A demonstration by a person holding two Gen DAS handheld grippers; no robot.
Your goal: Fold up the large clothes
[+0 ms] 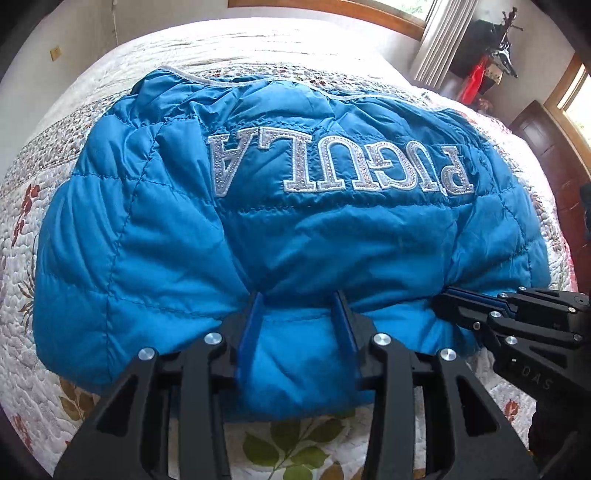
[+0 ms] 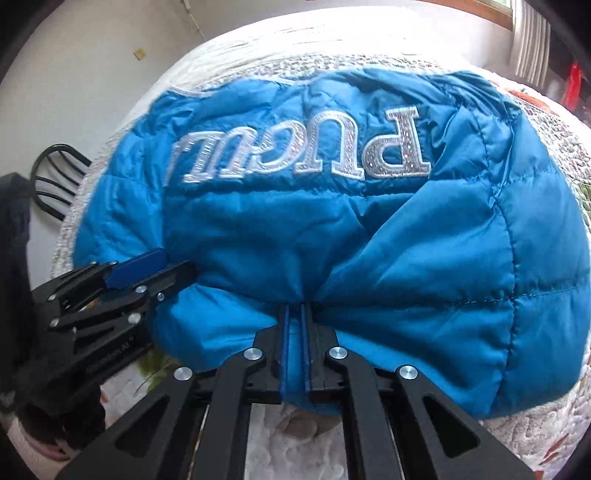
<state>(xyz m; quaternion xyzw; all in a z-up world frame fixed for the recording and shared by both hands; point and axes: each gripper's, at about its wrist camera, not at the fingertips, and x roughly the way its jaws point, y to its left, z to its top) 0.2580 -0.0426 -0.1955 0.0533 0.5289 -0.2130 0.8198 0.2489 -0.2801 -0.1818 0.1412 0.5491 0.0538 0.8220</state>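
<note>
Jacket: a blue quilted puffer jacket [image 1: 280,229] lies spread on the bed, back side up, its large silver lettering [image 1: 340,166] reading upside down from both wrist views.
Near edge: bunched and gathered where both tongs meet it.
Left tongs [image 1: 301,295]: part-way apart, a thick puff of the near edge filling the gap and pressed by both blue pads.
Right tongs [image 2: 295,308]: clenched tight on a thin pinch of the same edge, just beside the left tongs.
Bed: a white quilt [image 1: 55,229] with leaf and flower print under the jacket.
Beyond: a curtained window [image 1: 439,33] behind the bed; a black chair [image 2: 59,181] beside it.
</note>
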